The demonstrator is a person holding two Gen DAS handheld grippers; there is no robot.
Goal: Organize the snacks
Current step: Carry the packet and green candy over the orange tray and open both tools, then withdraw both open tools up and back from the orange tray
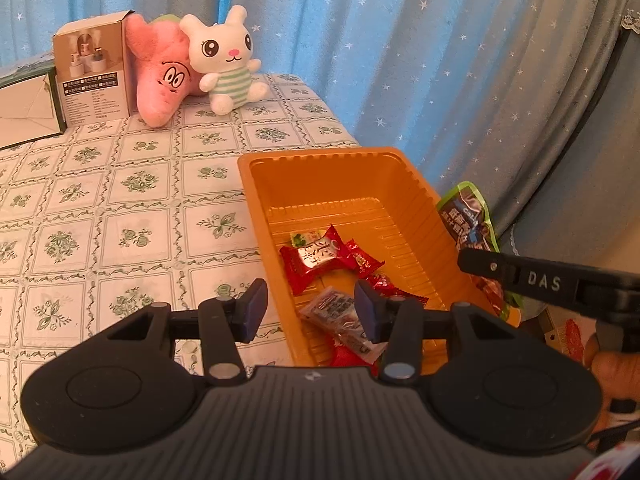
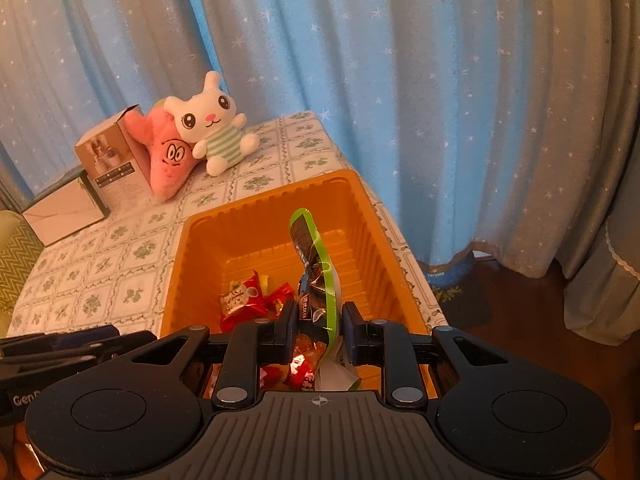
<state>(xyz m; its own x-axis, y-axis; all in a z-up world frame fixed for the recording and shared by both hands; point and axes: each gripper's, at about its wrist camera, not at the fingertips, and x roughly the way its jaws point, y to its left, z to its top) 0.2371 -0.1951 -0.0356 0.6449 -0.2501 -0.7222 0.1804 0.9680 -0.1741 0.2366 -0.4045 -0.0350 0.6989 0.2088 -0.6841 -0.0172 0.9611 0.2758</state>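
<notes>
- The left gripper hangs over the near corner of the orange tray. Its fingers are apart and nothing is between them.
- The right gripper holds a green-edged snack bag. Its fingers are pressed on the bag's lower part, and the bag stands up tall over the tray.
- In the left wrist view, the same bag shows just past the tray's right wall, with the right gripper's black finger in front of it.
- Red candy packs lie on the tray floor, close to the near end. A see-through pack with dark print lies among them.
- The tray sits at the right edge of the worktop, which has a white cloth with green flowers.
- At the far end of the worktop sit a white bunny toy, a pink star toy and a brown box, touching side by side.
- Blue curtains with white stars hang behind.
</notes>
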